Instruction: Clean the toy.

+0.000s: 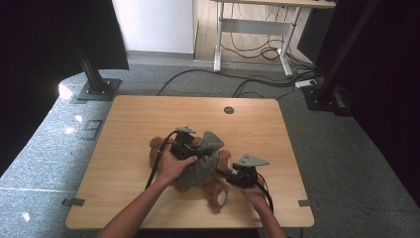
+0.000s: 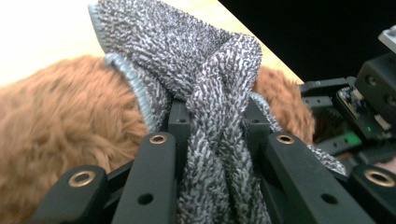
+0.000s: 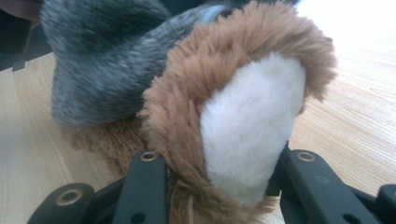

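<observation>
With the left gripper (image 2: pixel 217 135) clamping the grey cloth (image 2: pixel 205 70) and the right gripper (image 3: pixel 217 168) pinching the plush bear (image 3: pixel 243 121), draw the cloth smoothly across while the paw stays anchored.

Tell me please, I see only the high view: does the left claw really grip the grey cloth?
Observer: Yes. In the left gripper view the left claw is shut on a bunched fold of the grey cloth.
Operator: And what does the right claw hold?
Observer: In the right gripper view its jaws press both sides of a white-soled paw of the brown plush toy.
Operator: Has the cloth an edge?
Observer: A pale blue hem lies against the fur.
</observation>
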The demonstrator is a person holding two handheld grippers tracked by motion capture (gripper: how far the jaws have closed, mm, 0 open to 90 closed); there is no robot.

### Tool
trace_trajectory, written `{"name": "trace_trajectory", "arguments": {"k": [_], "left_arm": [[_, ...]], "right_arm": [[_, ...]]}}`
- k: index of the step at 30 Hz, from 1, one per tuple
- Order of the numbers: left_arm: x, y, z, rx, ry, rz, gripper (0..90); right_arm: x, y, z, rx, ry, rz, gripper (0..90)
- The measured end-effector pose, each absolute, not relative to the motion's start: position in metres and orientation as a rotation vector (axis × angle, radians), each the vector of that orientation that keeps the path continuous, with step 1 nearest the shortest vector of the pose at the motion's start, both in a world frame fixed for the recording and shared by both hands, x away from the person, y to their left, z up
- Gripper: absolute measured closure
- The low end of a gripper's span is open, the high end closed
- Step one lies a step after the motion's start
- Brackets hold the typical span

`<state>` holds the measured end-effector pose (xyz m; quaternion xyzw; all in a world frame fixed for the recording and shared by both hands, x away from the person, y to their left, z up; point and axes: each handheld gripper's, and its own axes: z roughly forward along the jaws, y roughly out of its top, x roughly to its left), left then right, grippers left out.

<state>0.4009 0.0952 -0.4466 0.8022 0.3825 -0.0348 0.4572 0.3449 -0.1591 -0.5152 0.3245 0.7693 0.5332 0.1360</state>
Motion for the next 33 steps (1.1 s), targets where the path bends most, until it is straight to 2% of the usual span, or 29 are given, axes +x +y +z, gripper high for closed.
{"name": "trace_trajectory", "arguments": {"k": [3, 5, 6, 9, 11, 20, 23, 28, 33], "left_arm": [[0.398, 0.113, -0.445, 1.961, 0.964, -0.045, 72.0], [0.4, 0.132, -0.444, 1.971, 1.011, 0.043, 71.9], [0.402, 0.14, -0.446, 1.964, 1.031, 0.042, 71.9], [0.411, 0.171, -0.453, 1.868, 1.095, -0.067, 71.7], [0.411, 0.186, -0.453, 1.829, 1.103, -0.075, 71.7], [0.414, 0.239, -0.441, 1.759, 1.202, 0.051, 71.5], [0.416, 0.255, -0.442, 1.745, 1.233, 0.054, 71.3], [0.418, 0.247, -0.438, 1.736, 1.185, 0.019, 71.1], [0.422, 0.205, -0.429, 1.806, 1.098, -0.003, 70.9]], "right_arm": [[0.346, -0.16, -0.516, 0.946, 2.222, 1.549, 63.7], [0.346, -0.161, -0.516, 0.95, 2.225, 1.545, 63.8], [0.345, -0.162, -0.516, 0.949, 2.226, 1.547, 63.8], [0.345, -0.162, -0.516, 0.944, 2.228, 1.566, 63.8], [0.345, -0.161, -0.515, 0.935, 2.227, 1.56, 63.8], [0.345, -0.162, -0.516, 0.933, 2.227, 1.562, 63.8], [0.346, -0.162, -0.517, 0.934, 2.229, 1.568, 63.8], [0.347, -0.162, -0.517, 0.933, 2.237, 1.567, 63.8], [0.347, -0.162, -0.517, 0.934, 2.236, 1.57, 63.8]]}}
